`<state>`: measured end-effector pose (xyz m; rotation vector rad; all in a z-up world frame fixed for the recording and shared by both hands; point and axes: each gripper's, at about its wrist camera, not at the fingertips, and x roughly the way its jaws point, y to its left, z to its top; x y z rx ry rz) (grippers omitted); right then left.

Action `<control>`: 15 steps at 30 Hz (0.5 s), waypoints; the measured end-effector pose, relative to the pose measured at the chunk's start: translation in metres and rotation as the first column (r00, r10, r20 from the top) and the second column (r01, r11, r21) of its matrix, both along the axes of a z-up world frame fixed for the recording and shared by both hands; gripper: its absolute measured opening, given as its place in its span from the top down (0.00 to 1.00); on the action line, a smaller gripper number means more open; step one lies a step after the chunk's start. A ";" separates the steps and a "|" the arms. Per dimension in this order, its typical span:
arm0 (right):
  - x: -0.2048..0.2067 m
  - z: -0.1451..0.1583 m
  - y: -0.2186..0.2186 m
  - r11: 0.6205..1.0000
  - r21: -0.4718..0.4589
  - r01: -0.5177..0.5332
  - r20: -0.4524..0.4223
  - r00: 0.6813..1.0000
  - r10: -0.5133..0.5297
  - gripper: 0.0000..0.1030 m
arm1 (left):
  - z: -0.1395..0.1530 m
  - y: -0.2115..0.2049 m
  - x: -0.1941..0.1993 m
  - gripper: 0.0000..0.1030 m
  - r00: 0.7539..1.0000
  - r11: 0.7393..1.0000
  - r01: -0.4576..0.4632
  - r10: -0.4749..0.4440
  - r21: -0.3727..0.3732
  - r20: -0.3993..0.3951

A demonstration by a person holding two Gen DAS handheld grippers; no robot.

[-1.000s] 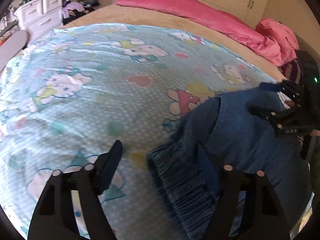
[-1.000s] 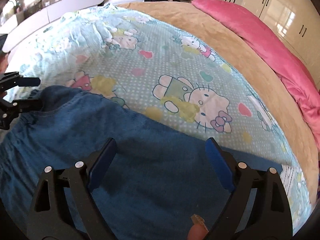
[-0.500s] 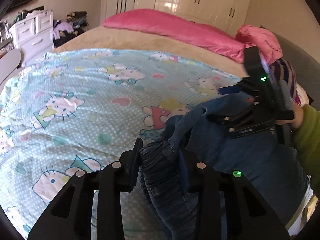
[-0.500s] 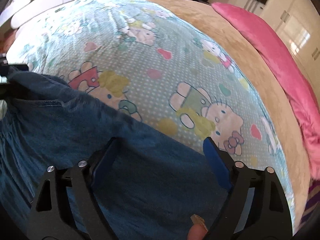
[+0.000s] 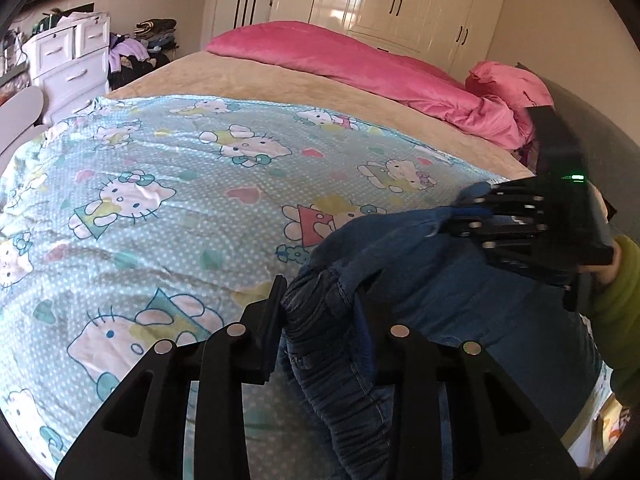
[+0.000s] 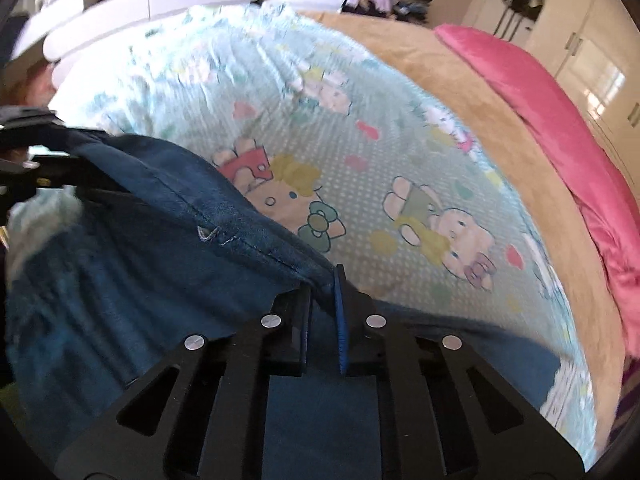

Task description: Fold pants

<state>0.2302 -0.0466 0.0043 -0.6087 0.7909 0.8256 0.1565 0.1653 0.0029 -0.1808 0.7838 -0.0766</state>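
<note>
Blue denim pants lie at the near right of the bed, with their near edge lifted off it. My left gripper is shut on the bunched elastic waistband. In the right wrist view the pants stretch as a raised seam from my left gripper at the far left to my right gripper, which is shut on the seam edge. From the left wrist view my right gripper pinches that same edge, held by a hand in a green sleeve.
A light blue cartoon-cat sheet covers a tan bedspread. A pink duvet and pillow lie at the far side. White drawers and piled clothes stand beyond the bed's left end.
Both grippers went from open over the pants to shut on them, the left first, the right in the last half second. The held edge has risen off the bed.
</note>
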 end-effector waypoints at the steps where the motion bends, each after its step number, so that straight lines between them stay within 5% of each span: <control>1: -0.006 0.005 -0.006 1.000 0.017 0.003 0.005 1.000 -0.003 0.96 | 0.002 0.000 -0.003 0.71 1.000 1.000 0.004 -0.004 -0.004 0.003; 15: -0.126 0.027 -0.077 0.992 0.121 0.023 -0.056 0.998 -0.016 0.96 | 0.016 -0.030 -0.055 0.70 0.995 0.995 0.100 -0.100 0.012 0.020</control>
